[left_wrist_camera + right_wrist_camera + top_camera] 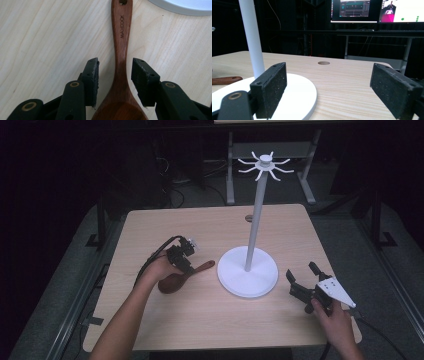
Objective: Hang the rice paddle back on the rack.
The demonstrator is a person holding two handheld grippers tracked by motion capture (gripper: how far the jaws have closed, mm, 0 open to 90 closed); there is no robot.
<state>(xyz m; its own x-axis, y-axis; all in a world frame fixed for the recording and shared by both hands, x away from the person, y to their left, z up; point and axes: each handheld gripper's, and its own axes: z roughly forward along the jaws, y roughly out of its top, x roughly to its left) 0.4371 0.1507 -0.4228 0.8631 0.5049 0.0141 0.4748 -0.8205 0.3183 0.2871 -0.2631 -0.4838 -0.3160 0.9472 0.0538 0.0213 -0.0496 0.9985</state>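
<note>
Left gripper point(186, 261) sits over the wooden spoon point(179, 277), jaws released and straddling the neck where handle meets bowl; in the left gripper view a gap shows between each of the 2 pads point(92, 77) and the wood, so nothing is clamped yet. Spoon lies flat on the table point(165, 225), left of the white stand point(248, 269), just beside its base. To grip well: come down a touch more, keep the neck centred between the pads, close square across the narrow part, not on the flaring bowl where it could squirt out. Long axis runs near-left to far-right; bowl at the near-left end, handle tip with hanging hole point(122, 2) pointing toward the stand base. Right gripper point(303, 279) rests near right of the stand, jaws wide apart, nothing between them.
</note>
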